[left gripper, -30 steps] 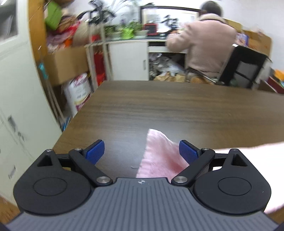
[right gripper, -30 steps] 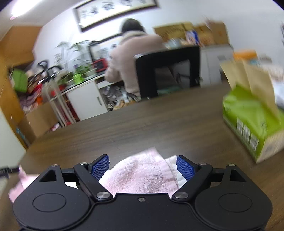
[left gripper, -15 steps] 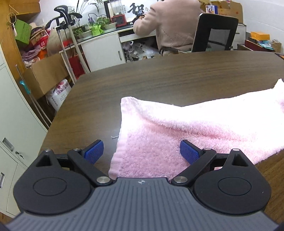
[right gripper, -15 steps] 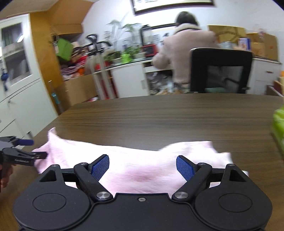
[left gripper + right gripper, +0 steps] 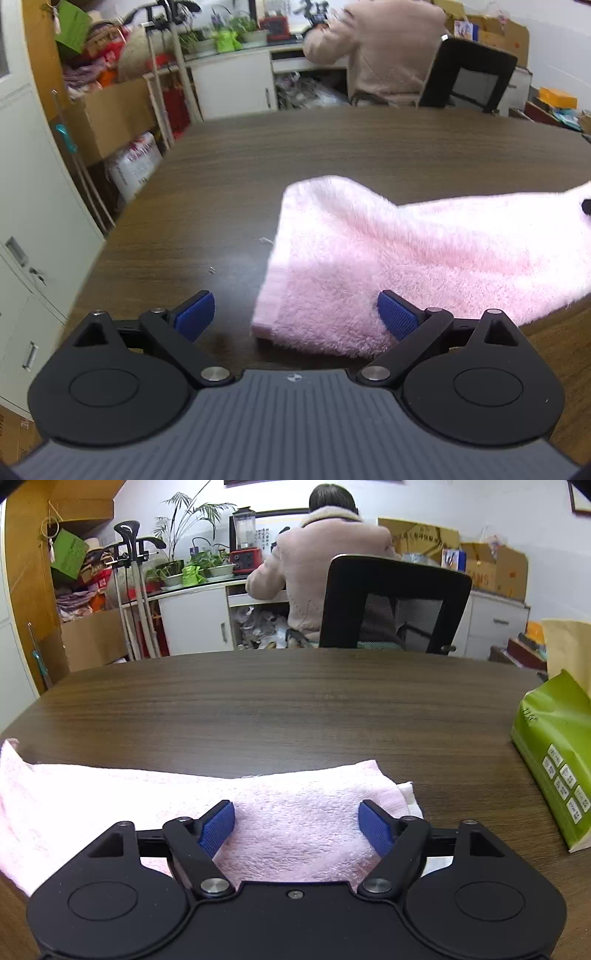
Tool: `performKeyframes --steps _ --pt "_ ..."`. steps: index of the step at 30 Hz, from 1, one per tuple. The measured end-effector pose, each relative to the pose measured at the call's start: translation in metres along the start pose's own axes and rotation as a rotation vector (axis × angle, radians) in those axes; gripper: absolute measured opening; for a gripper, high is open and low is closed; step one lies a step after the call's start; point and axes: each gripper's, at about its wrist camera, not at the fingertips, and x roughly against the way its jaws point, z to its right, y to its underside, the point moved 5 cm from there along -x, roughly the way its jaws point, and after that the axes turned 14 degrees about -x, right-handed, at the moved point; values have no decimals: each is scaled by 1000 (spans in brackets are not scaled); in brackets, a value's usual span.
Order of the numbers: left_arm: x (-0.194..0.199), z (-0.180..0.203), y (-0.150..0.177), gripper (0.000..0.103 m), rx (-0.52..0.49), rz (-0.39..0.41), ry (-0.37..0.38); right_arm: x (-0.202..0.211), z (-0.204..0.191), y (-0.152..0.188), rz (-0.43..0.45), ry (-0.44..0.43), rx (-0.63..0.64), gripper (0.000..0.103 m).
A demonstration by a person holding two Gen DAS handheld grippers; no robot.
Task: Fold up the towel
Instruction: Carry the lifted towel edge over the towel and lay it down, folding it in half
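Note:
A pink fluffy towel lies on the dark wooden table, spread sideways with rumpled ridges. My left gripper is open and empty, just above the towel's near left corner. In the right wrist view the towel lies under my right gripper, which is open and empty over the towel's right end. A white layer peeks out at the towel's right edge.
A green packet stands on the table at the right. A person in a pink coat sits on a black chair beyond the far edge. White cabinets stand left of the table.
The towel has gone from bunched near the grippers to spread across the table. Both grippers stayed open and shifted over the towel's ends; the right wrist view has settled.

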Motion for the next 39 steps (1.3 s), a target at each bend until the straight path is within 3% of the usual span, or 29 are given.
performKeyframes --steps 5,8,11,14,20,29,35,39 --pt "1 16 -31 99 -31 79 36 13 -13 3 62 -62 23 83" --pt "-23 28 -38 98 -101 35 33 8 -31 5 47 -58 110 81" --pt "-36 28 -32 97 -102 -7 36 1 -49 5 41 -51 169 81" --pt "-33 24 -18 100 -102 -30 33 -7 -60 12 19 10 248 81" --pt "-11 5 9 101 -54 -42 -1 -15 -31 12 -12 33 91 90" --pt "18 -1 27 98 -3 -51 -11 -17 -17 9 -6 84 55 92" --pt "35 9 -11 100 45 93 5 4 -18 8 49 25 37 91" --pt "5 35 -36 101 -2 87 40 27 -16 15 75 -32 7 92"
